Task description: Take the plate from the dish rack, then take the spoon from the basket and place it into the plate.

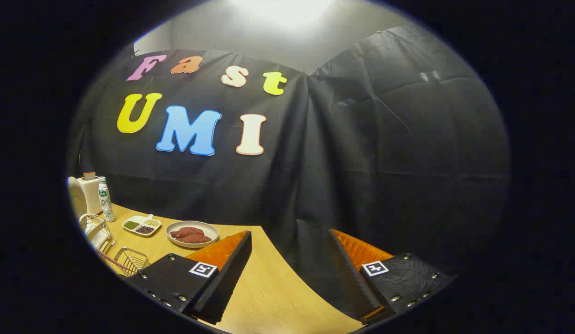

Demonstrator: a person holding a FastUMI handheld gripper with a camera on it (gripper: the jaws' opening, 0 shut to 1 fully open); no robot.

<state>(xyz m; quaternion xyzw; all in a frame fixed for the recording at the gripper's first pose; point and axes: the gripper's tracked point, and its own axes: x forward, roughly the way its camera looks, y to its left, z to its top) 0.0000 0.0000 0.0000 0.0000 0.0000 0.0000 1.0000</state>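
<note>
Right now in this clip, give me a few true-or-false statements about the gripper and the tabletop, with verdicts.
1. The gripper is open with nothing between its fingers. True.
2. The round grey plate of red meat sits between the fingers. False: it lies beyond the left finger, apart from it.
3. A white divided tray of small foods lies beside the meat plate. True.
4. The white and green bottle lies on its side. False: it stands upright.
5. The wire basket sits on the light wooden table. True.
</note>
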